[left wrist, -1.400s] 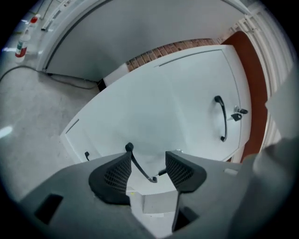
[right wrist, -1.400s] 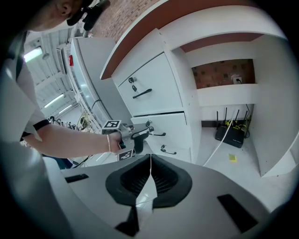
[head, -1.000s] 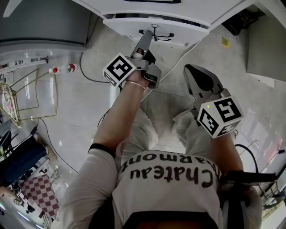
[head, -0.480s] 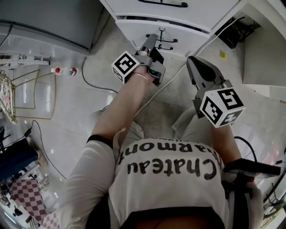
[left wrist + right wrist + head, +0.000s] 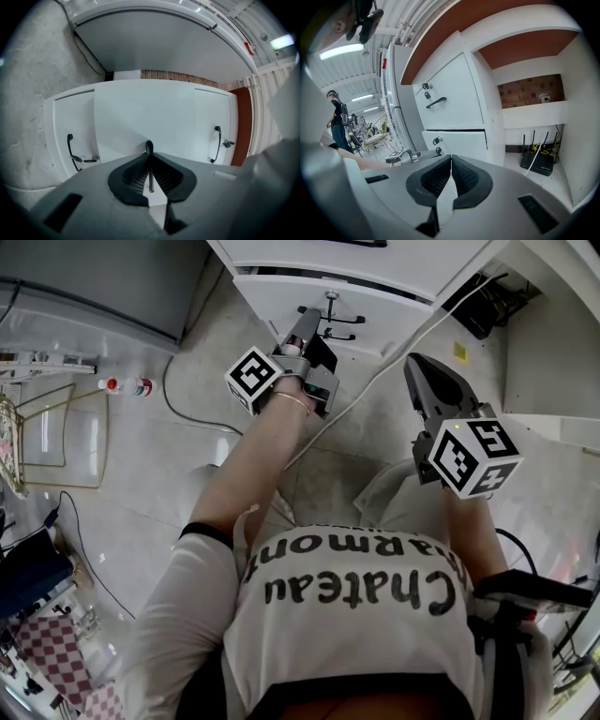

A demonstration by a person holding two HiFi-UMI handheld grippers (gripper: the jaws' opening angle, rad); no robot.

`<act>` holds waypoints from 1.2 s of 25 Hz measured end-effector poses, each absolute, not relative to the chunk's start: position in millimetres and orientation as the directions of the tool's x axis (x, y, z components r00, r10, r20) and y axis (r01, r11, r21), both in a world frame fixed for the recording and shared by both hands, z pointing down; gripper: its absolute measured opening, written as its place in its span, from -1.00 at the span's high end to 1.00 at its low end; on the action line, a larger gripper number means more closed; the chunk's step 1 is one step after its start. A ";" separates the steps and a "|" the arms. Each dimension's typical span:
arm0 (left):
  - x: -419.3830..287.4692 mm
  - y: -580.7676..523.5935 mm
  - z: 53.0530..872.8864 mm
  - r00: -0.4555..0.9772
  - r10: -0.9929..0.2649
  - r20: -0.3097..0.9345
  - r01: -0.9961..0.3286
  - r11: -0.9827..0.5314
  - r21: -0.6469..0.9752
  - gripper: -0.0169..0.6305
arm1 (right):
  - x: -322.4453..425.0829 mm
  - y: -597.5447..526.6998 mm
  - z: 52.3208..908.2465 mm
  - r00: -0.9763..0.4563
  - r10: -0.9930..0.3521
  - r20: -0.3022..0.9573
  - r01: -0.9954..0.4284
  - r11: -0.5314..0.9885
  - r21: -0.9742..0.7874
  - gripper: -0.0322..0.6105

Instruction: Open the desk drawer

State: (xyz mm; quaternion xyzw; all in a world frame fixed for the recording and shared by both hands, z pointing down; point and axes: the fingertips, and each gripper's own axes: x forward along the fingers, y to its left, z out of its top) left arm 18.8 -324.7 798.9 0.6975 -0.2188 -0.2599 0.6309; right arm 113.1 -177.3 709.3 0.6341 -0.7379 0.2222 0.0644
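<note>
The white desk drawer (image 5: 281, 289) has a black bar handle (image 5: 334, 319) with a key above it. My left gripper (image 5: 306, 319) reaches level to that handle. Its jaws have just been closing, and in the left gripper view the left gripper (image 5: 150, 174) is shut on the thin handle bar, whose black end (image 5: 149, 146) sticks up past the pads against the drawer front (image 5: 145, 115). My right gripper (image 5: 419, 365) hangs to the right, off the desk; the right gripper (image 5: 450, 158) is shut with nothing between its pads.
A white cable (image 5: 403, 341) runs across the floor between the grippers into the open desk bay, where a black router (image 5: 539, 162) sits. Neighbouring doors carry black handles (image 5: 70, 151) (image 5: 217, 143). A bottle (image 5: 127, 385) and a wire rack (image 5: 52, 437) lie on the floor at the left.
The left gripper stays at the drawer handle, its wrist rolled a little and its jaws drawn in on the bar. The right gripper has shifted slightly up towards the desk.
</note>
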 end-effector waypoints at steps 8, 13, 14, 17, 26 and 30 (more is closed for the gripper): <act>14.9 -314.4 800.7 0.781 -0.618 -0.090 0.039 -0.096 0.995 0.86 | 124.3 -185.6 709.4 -0.186 -0.904 0.385 -0.958 0.079 -0.277 0.85; 0.1 -302.5 790.5 0.784 -0.610 -0.114 0.044 -0.129 0.991 0.86 | 126.2 -191.0 693.7 -0.185 -0.917 0.354 -0.955 0.083 -0.283 0.85; -4.4 -298.2 789.3 0.786 -0.609 -0.110 0.040 -0.128 0.991 0.86 | 127.4 -190.8 691.0 -0.179 -0.918 0.354 -0.956 0.077 -0.282 0.86; -14.2 -285.0 789.7 0.793 -0.602 -0.093 0.029 -0.115 0.993 0.86 | 134.0 -189.1 688.3 -0.176 -0.906 0.384 -0.958 0.067 -0.280 0.86; -33.9 -255.3 794.6 0.810 -0.582 -0.075 0.032 -0.083 0.996 0.86 | 98.1 -159.0 672.8 -0.449 -0.793 0.411 -0.885 0.331 -0.328 0.86; -39.5 -245.7 799.6 0.816 -0.576 -0.057 0.016 -0.077 0.997 0.86 | 100.7 -159.9 655.1 -0.512 -0.793 0.330 -0.833 0.364 -0.418 0.86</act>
